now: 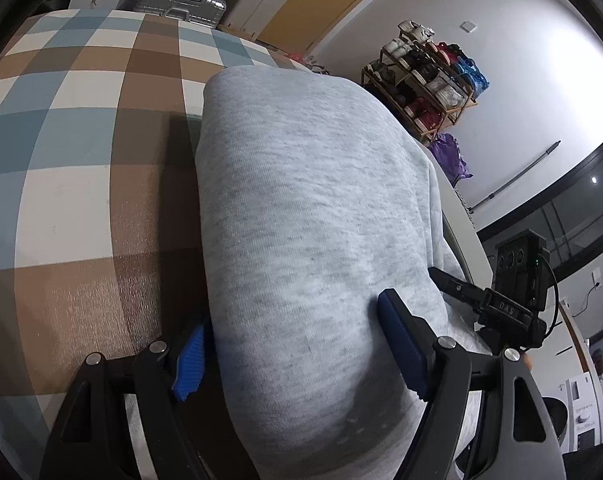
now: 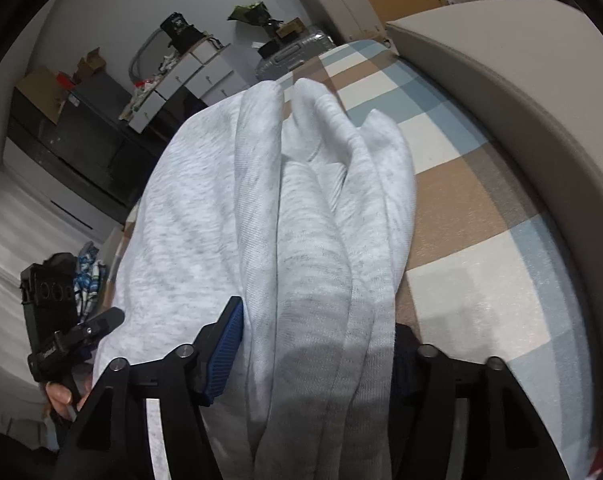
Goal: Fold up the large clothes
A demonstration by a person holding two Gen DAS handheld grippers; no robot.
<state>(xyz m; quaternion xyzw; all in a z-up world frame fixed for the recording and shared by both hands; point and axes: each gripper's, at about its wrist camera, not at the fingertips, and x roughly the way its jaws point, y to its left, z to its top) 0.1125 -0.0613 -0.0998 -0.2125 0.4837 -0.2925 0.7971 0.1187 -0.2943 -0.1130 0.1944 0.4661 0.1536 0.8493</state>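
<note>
the left gripper [image 1: 291,334] has a thick bundle of the grey garment [image 1: 301,208] between its jaws. the blue pad [image 1: 401,344] on one side presses into the cloth, and the ribbed pad [image 1: 189,360] on the other side lies against the bundle's edge, so the jaws are set wide and clamped on the fabric. the right gripper [image 2: 313,356] also straddles the garment [image 2: 285,216]. its left blue pad [image 2: 225,352] touches the cloth; the opposite finger is mostly hidden behind hanging folds, so full contact on that side cannot be confirmed. no earlier view is available to compare.

the garment is a light grey heathered knit. in the left wrist view it forms one smooth, rounded roll running away from the jaws. in the right wrist view it hangs in several long vertical folds, gathered at the jaws and spreading at the far end.

the garment lies on a bed covered by a checked sheet [image 1: 81,128] in blue, brown and white squares. a beige padded headboard [image 2: 533,112] borders the bed in the right wrist view. a shoe rack [image 1: 421,84] stands against the white wall, and a silver suitcase [image 1: 181,0] sits beyond the bed.
</note>
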